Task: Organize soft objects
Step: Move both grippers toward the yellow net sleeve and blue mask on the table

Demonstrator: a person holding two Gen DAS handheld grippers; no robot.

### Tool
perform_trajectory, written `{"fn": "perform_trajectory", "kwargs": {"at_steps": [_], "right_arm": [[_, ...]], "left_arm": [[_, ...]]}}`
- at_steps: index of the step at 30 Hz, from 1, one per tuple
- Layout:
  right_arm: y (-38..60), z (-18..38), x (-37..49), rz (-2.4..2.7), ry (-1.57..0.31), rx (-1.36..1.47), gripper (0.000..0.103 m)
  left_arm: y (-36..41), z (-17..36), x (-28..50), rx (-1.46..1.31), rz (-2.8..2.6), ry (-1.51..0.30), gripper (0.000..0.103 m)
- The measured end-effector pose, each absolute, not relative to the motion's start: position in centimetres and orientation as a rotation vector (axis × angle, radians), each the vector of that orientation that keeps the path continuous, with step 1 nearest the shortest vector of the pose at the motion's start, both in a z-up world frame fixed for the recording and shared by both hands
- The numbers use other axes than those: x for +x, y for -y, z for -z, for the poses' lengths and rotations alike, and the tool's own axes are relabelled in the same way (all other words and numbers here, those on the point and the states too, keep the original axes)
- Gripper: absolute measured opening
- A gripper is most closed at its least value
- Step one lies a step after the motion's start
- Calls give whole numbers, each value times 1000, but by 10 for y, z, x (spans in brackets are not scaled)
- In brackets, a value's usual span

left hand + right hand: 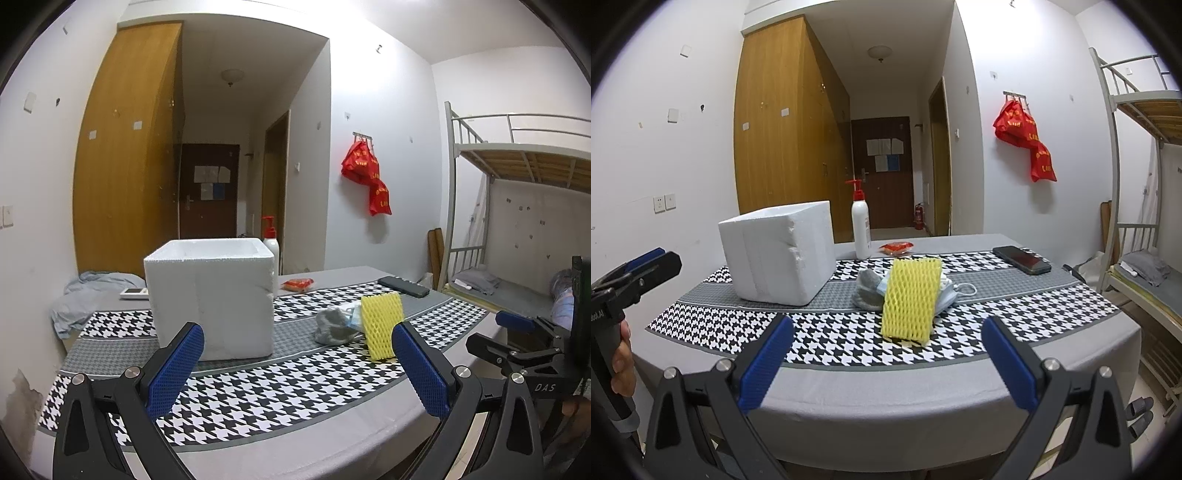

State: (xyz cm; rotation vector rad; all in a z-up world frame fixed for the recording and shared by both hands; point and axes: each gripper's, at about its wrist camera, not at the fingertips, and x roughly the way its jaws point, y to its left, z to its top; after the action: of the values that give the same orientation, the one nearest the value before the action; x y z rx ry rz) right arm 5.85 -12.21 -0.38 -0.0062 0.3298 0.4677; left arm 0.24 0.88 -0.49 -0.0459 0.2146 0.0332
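1. The table [923,391] wears a grey, houndstooth-banded cloth.
2. A white foam box [779,254] stands on its left part.
3. Right of the box lie a yellow foam net [910,301], a grey cloth [868,290] and a face mask [951,291], touching.
4. Left hand-held gripper [295,365] and right hand-held gripper [886,363] gape wide, empty, over the near edge.

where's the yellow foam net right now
In both wrist views the yellow foam net stands tilted on the houndstooth tablecloth, right of the white foam box, leaning against the grey cloth and face mask.
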Motion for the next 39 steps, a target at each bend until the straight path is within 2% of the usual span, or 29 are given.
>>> {"fn": "perform_trajectory", "kwargs": {"at_steps": [39], "right_arm": [[118,4,60,-449,-335,-34,103]], "left_arm": [[-7,4,5,-29,-58,-217,102]]}}
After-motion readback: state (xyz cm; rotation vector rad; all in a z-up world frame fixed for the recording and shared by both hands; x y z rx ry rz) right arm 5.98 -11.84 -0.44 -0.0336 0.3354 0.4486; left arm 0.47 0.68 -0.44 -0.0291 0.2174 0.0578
